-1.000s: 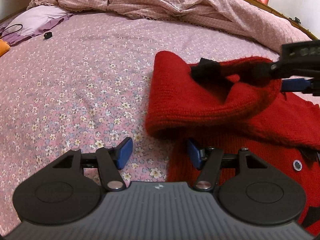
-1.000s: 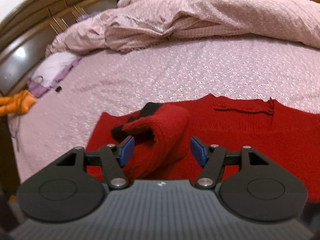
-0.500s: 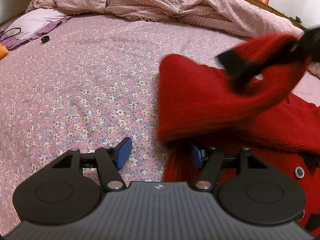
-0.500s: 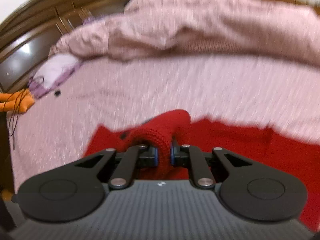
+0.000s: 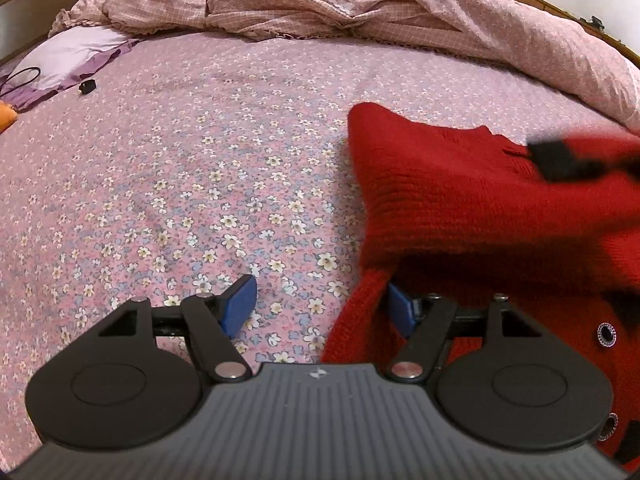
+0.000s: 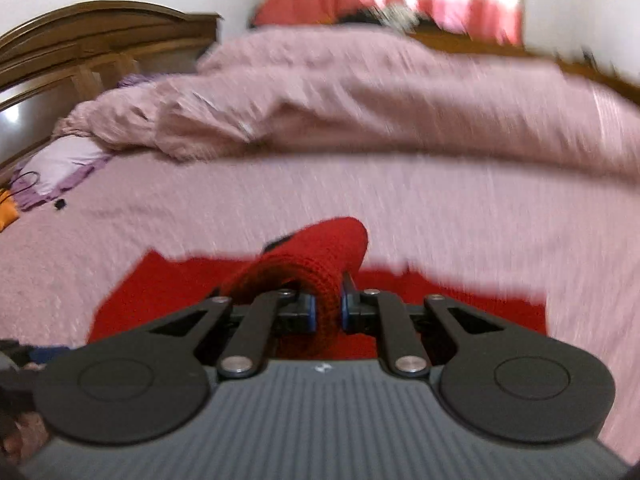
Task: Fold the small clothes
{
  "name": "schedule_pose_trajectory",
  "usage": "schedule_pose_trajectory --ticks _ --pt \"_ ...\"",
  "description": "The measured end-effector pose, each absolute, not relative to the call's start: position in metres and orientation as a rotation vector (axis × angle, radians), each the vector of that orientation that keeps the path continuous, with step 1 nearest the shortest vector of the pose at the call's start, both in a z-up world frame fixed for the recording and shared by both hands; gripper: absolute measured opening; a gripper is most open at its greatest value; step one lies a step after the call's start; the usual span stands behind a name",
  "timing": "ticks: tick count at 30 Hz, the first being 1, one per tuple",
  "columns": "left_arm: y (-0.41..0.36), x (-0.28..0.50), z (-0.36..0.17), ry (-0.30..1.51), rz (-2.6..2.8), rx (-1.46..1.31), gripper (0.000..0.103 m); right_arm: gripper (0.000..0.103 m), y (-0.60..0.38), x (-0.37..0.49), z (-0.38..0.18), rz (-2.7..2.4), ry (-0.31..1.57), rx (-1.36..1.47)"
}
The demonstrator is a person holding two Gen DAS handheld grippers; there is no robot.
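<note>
A small red knitted sweater with a black cuff and round buttons lies on the floral bed sheet. Its sleeve is lifted and stretched to the right across the body. My right gripper is shut on that sleeve, near the cuff. My left gripper sits low at the sweater's left edge with its jaws opening. Its left pad is over the sheet and its right pad is under the lifted red edge; nothing is pinched between them.
A rumpled pink quilt fills the far side of the bed. A lilac pillow with a black cord, a small black item and something orange lie far left. A wooden headboard stands behind.
My right gripper closed on the red sleeve and carried it sideways to the right over the sweater's body. The left gripper stayed in place and its jaws spread a little wider.
</note>
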State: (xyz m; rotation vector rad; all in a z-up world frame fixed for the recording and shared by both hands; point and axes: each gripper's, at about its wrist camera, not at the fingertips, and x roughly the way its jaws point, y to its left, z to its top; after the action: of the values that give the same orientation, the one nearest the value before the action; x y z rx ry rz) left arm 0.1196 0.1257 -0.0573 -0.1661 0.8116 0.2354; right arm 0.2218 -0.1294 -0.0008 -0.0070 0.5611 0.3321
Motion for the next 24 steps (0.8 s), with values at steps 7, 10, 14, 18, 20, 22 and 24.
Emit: schedule_pose_trajectory --ticks 7,10,14,18,20,22,24 --pt "0.128 0.120 -0.059 0.813 0.247 -0.155 0.075 0.040 -0.171 0.218 -0.055 0.215 0.688 0.216" --pt "0.128 0.121 -0.058 0.814 0.253 -0.158 0.075 0.042 -0.190 0.209 -0.056 0.170 0.656 0.274" --pt "0.127 0.121 -0.058 0.814 0.262 -0.152 0.075 0.042 -0.212 0.203 -0.057 0.112 0.640 0.310" --pt "0.128 0.119 -0.054 0.819 0.268 -0.165 0.075 0.042 -0.229 0.190 -0.062 0.050 0.639 0.300" --pt "0.129 0.116 -0.051 0.819 0.265 -0.165 0.075 0.042 -0.238 0.185 -0.064 0.056 0.639 0.300" --pt "0.127 0.113 -0.045 0.816 0.260 -0.151 0.075 0.042 -0.242 0.181 -0.063 0.066 0.636 0.296" --pt "0.126 0.107 -0.037 0.803 0.253 -0.135 0.075 0.042 -0.246 0.177 -0.059 0.080 0.633 0.275"
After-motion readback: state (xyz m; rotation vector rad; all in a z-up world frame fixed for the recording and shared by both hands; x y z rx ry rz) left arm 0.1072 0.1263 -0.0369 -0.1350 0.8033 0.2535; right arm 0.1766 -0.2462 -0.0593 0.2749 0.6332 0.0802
